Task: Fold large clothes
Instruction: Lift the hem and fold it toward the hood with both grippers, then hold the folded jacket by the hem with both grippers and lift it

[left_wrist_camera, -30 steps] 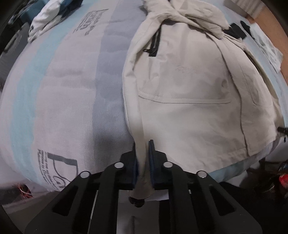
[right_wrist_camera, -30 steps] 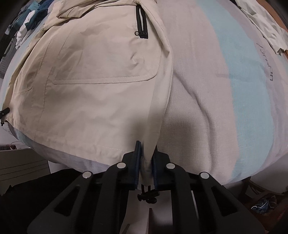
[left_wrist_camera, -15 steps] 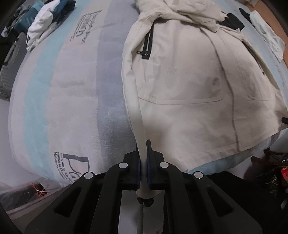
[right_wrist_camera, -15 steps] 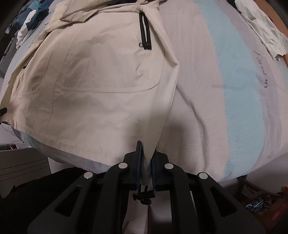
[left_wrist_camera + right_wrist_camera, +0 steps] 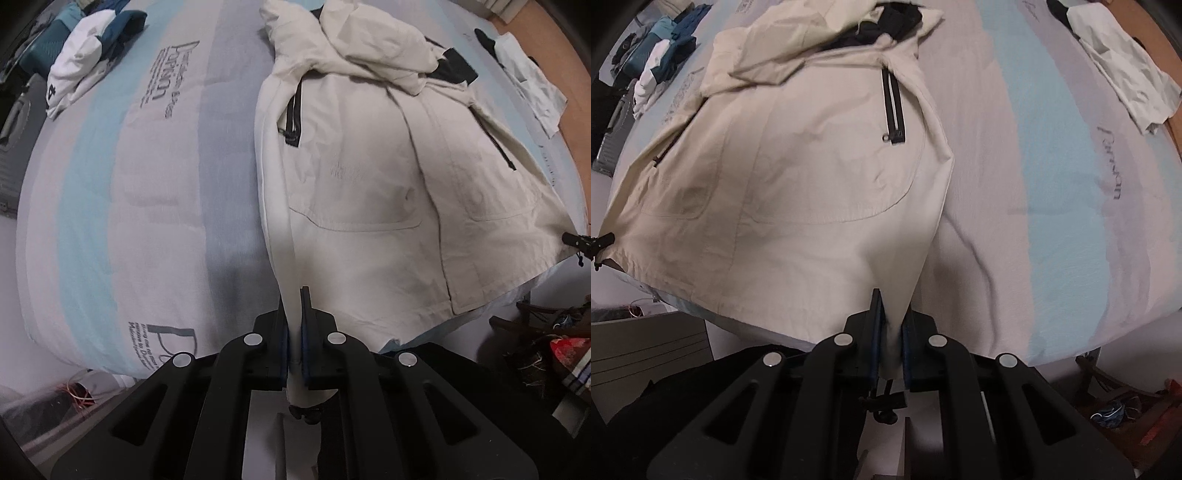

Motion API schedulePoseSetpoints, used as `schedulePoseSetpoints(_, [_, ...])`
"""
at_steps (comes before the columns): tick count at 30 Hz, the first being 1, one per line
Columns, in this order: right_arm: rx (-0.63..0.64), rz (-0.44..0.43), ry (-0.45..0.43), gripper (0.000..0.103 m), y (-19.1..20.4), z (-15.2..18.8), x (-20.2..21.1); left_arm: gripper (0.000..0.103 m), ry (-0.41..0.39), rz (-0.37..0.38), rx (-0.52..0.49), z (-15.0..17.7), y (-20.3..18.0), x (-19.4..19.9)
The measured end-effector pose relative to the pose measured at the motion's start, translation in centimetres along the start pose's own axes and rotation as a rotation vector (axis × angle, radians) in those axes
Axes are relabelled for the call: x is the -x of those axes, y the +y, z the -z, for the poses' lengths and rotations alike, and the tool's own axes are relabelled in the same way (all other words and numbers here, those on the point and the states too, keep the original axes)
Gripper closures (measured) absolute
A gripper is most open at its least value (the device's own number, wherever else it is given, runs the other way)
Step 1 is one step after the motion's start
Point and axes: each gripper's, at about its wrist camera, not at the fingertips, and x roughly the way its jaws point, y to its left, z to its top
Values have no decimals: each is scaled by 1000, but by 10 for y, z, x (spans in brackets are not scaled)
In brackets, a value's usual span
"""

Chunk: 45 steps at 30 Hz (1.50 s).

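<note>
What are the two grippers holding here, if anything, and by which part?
Both are shut on the cream jacket at its bottom hem: the left gripper pinches one hem corner, the right gripper the other, each beside a black drawcord toggle.

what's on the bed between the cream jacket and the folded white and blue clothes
Only bare striped mattress lies between the cream jacket and the folded white and blue clothes, shown in the left wrist view.

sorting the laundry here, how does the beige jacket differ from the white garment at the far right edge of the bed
The beige jacket is larger and spread flat mid-bed; the white garment is smaller and crumpled at the edge. The jacket's hem corners are pinched by both grippers; the garment lies untouched. Both rest on the striped mattress.
</note>
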Motion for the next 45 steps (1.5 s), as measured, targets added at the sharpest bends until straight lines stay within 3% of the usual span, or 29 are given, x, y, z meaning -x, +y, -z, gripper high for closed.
schedulePoseSetpoints(6, [12, -16, -57, 95, 1, -16, 39, 100, -35, 5, -22, -21, 4, 31])
schedulePoseSetpoints(13, [12, -86, -67, 96, -9, -40, 48, 100, -39, -16, -34, -47, -3, 46])
schedulePoseSetpoints(16, [4, -130, -63, 96, -22, -58, 51, 100, -80, -50, -41, -63, -12, 61])
schedulePoseSetpoints(21, [-23, -192, -72, 96, -40, -91, 59, 100, -41, -97, -12, -91, -19, 66])
schedulePoseSetpoints(28, [-11, -226, -117, 96, -64, -150, 69, 100, -86, -133, 28, -150, -17, 80])
schedulePoseSetpoints(36, [-14, -196, -148, 96, -67, -202, 61, 100, -114, -128, 42, -208, 4, 65])
schedulePoseSetpoints(45, [5, -138, -196, 96, -48, -259, 58, 100, -130, -117, 39, -252, 32, 47])
